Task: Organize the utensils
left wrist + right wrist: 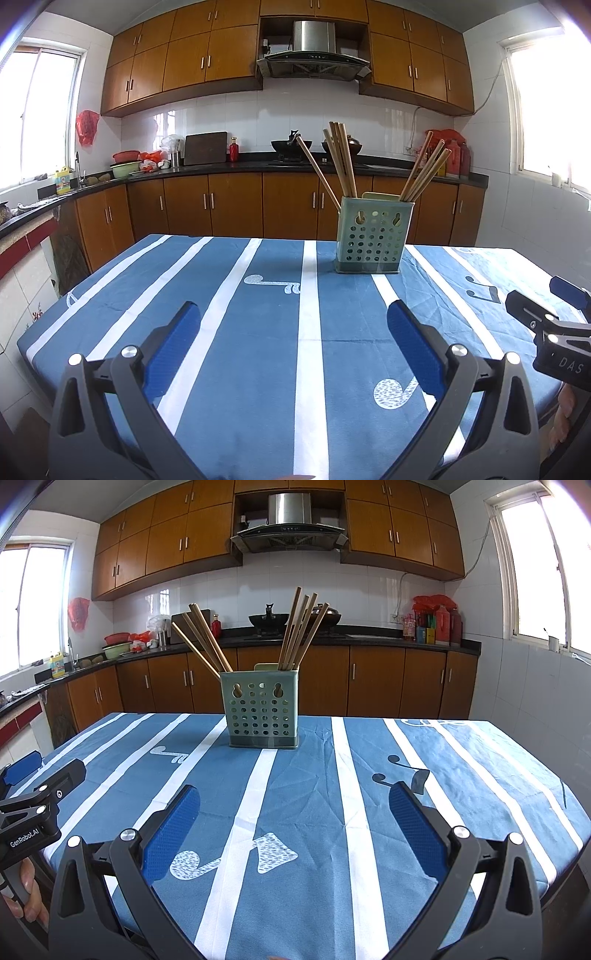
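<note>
i'm looking at a green perforated utensil holder (261,709) standing upright toward the far side of the surface (369,812), which wears a blue cloth with white stripes and music notes. wooden chopsticks (301,629) fan out of it in two bunches, one leaning left (202,642) and one nearly upright on the right. the stretch of cloth between me and the holder is bare, so nothing stands in the way.

my left gripper (293,325) hovers over the near edge with its blue-padded fingers spread wide, holding nothing. my right gripper (294,806) is the same: fingers wide, nothing between them. each one pokes into the other's view at the frame edge, close beside it.

behind the surface runs a dark counter (369,637) with a wok (269,621) on the stove, red bottles (443,626) at the right, bowls (126,164) by the sink at the left.

i can't count the chopsticks where they overlap. the holder's inside is hidden behind its wall. the windows are blown out white. only fingertips of each hand show at the frame edges.
</note>
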`<state>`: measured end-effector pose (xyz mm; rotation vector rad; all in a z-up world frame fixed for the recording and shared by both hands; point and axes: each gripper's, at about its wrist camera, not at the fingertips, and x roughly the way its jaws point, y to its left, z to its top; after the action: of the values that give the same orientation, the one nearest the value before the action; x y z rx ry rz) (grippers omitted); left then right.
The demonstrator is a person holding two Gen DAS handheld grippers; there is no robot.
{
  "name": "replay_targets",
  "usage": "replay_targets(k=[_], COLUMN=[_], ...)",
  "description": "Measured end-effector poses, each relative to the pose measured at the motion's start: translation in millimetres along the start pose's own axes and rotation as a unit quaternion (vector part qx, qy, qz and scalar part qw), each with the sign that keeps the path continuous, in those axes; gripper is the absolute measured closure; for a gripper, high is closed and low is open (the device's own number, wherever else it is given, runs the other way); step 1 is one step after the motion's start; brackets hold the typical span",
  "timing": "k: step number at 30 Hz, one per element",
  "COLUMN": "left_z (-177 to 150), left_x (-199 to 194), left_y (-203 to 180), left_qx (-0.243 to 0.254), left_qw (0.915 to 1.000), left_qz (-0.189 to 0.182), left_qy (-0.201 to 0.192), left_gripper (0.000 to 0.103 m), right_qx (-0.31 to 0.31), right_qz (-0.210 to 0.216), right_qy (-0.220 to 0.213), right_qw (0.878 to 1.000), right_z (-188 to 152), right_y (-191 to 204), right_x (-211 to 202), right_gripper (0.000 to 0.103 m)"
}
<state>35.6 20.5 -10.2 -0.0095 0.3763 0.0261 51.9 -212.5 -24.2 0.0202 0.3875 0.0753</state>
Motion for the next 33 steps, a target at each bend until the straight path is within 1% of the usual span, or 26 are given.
replay_targets(k=[33], left_z=[-0.7], left_x=[1.0], left_y=[-0.4], left_qx=[0.001], left_qw=[1.0000], left_qz=[-0.003], left_qy=[0.001], left_gripper=[0.004], right_qx=[0.004], right_qz=[0.000], right_qy=[0.003], right_qw=[1.000], right_z=[-2.5], right_y=[0.1], right_x=[2.7], right_gripper=[0.002])
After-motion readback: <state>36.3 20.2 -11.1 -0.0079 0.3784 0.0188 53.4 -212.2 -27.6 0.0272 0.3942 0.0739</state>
